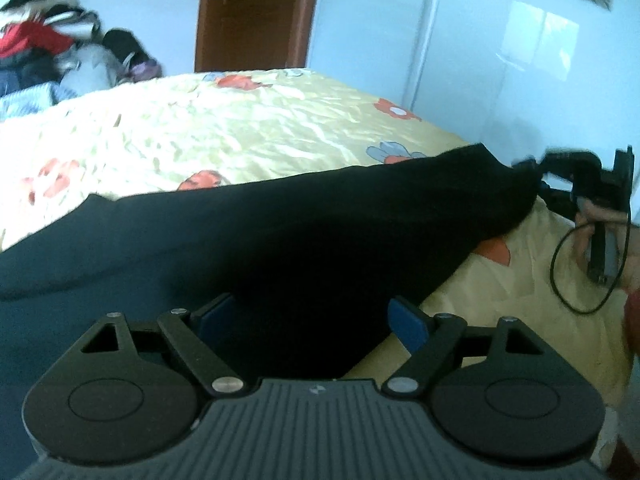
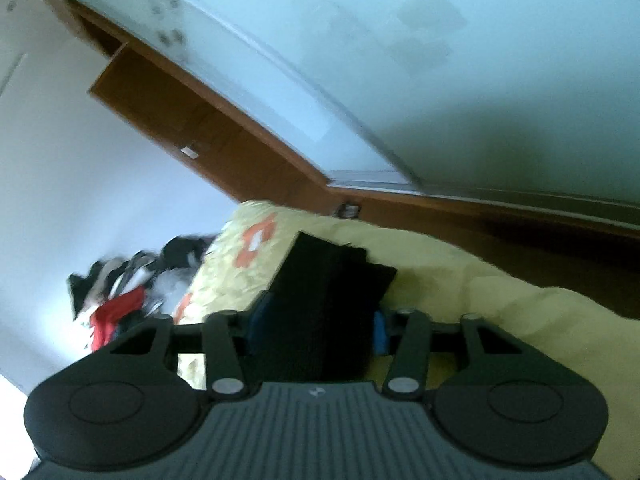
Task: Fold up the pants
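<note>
Black pants [image 1: 248, 240] lie spread across the yellow flowered bedsheet [image 1: 200, 128]. My left gripper [image 1: 312, 320] stands over the near part of the pants with its blue pads wide apart and nothing between them. My right gripper [image 1: 532, 176] shows at the far right of the left wrist view, at the raised end of the pants. In the right wrist view, the right gripper [image 2: 316, 328] has its blue pads on both sides of a bunch of the black pants [image 2: 332, 280], which runs between the fingers.
A heap of mixed clothes [image 1: 52, 52] lies at the far left of the bed and also shows in the right wrist view [image 2: 120, 296]. A brown wooden door [image 1: 256, 12] and white wardrobe panels [image 1: 520, 60] stand behind. A black cable [image 1: 580, 264] hangs from the right gripper.
</note>
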Action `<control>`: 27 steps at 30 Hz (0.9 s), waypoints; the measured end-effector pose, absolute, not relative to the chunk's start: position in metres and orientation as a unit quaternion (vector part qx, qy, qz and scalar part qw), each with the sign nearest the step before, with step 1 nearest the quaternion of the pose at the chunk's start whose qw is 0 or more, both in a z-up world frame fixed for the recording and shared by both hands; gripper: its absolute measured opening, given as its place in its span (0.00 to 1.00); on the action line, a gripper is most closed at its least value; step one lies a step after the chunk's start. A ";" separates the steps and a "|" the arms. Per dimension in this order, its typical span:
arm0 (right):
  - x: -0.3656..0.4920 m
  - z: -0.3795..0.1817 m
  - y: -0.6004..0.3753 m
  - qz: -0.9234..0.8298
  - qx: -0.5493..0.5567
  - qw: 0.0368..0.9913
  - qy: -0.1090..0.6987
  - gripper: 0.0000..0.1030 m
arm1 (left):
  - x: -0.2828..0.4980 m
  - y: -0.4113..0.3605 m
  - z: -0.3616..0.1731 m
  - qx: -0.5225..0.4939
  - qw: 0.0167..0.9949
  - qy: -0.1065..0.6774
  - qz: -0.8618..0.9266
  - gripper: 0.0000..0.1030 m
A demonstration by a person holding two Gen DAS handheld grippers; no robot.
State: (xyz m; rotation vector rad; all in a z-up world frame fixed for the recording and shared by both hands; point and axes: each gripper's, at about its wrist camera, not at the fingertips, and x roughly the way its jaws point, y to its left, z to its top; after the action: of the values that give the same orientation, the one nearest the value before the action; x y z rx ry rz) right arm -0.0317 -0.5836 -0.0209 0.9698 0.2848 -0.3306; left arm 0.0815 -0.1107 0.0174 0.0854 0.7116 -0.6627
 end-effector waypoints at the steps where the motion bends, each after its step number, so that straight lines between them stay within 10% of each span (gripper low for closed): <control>1: -0.030 -0.020 -0.582 -0.158 0.453 0.866 0.140 0.07 | 0.084 -0.109 0.017 0.032 0.883 0.346 -0.316 0.83; 27: 0.079 0.049 -0.345 0.215 0.238 0.917 0.237 0.06 | 0.084 -0.037 0.018 -0.037 0.926 0.337 -0.165 0.84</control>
State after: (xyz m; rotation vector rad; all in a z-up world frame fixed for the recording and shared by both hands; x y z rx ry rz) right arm 0.0794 -0.3452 0.0492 0.4891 0.4882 0.4421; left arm 0.0843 -0.0374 0.0181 -0.0749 0.6914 -0.3376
